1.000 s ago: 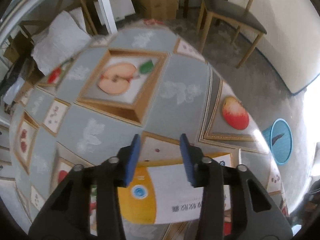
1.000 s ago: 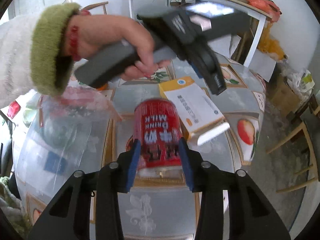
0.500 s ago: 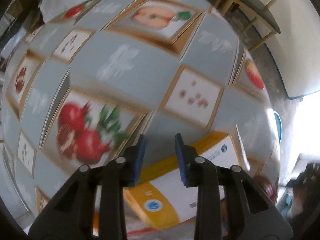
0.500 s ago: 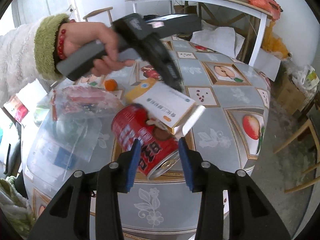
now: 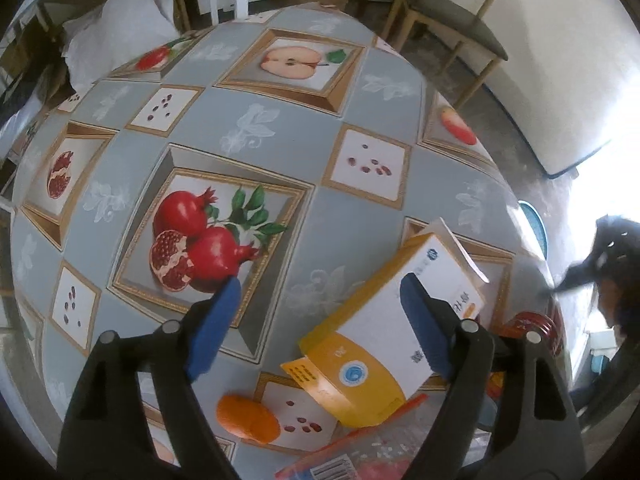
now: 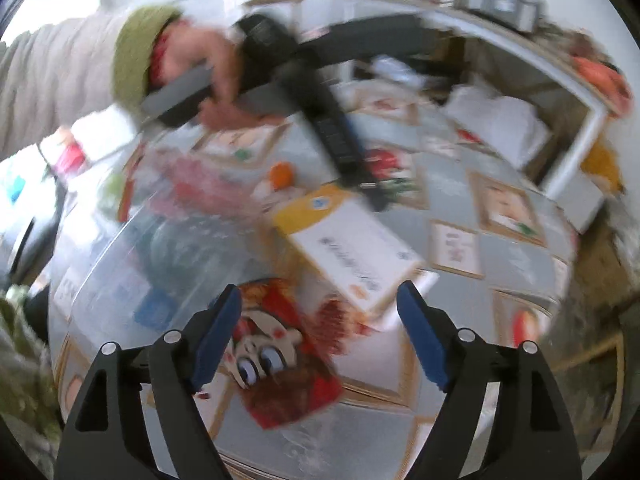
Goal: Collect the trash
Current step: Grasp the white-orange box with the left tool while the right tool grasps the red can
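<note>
Both my tools have just been opening: the left tool (image 5: 316,304) has let go of the yellow-and-white box (image 5: 384,328), and the right tool (image 6: 320,308) has let go of the red can (image 6: 288,348), which a second ago stood upright between its pads and now lies tipped over. Each tool is spread wide with nothing pressed between the pads. The box rests on the table (image 5: 280,152), propped against the can's side, near the orange (image 5: 248,418) and the clear plastic bag (image 6: 132,264).

My worry is the can: on its side it may roll toward the near table edge, and the box leaning on it could slide off with it. The blur in my right view suggests I am moving fast, so a careless sweep could knock either one.

Both tools point steeply down at the table; my left hand (image 6: 208,76), in a green-cuffed sleeve, hovers over the far side of the box.
</note>
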### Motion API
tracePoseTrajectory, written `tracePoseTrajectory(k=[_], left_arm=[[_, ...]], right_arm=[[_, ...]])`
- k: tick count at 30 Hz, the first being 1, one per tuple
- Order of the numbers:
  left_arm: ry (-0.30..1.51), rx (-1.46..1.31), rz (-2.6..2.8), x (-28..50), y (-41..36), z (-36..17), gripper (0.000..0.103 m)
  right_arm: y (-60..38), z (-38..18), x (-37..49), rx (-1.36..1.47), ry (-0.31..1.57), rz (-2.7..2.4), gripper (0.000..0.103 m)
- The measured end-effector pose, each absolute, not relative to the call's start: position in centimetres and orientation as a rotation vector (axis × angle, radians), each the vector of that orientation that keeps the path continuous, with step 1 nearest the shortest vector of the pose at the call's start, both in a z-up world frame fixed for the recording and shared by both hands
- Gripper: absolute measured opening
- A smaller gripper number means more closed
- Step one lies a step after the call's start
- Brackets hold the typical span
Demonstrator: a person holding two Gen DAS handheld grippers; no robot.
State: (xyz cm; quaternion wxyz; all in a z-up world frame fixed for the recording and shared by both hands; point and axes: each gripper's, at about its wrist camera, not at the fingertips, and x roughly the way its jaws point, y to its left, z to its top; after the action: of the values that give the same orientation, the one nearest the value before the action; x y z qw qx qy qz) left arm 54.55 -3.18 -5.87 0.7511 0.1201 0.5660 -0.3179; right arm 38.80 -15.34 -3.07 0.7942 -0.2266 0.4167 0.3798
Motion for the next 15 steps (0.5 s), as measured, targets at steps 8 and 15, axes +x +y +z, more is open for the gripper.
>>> tracePoseTrajectory(k=[8, 15], left_arm=[[1.235, 0.250, -0.739, 53.6, -4.0, -5.8, 0.078], [1.158, 0.283, -0.837, 52.1, -5.0, -4.7, 0.085]], right_arm=[[-14.6, -5.3, 39.0, -0.502, 1.049, 0.916, 0.074], [-19.0, -5.6, 38.5, -0.358, 1.094, 0.723, 0.067]])
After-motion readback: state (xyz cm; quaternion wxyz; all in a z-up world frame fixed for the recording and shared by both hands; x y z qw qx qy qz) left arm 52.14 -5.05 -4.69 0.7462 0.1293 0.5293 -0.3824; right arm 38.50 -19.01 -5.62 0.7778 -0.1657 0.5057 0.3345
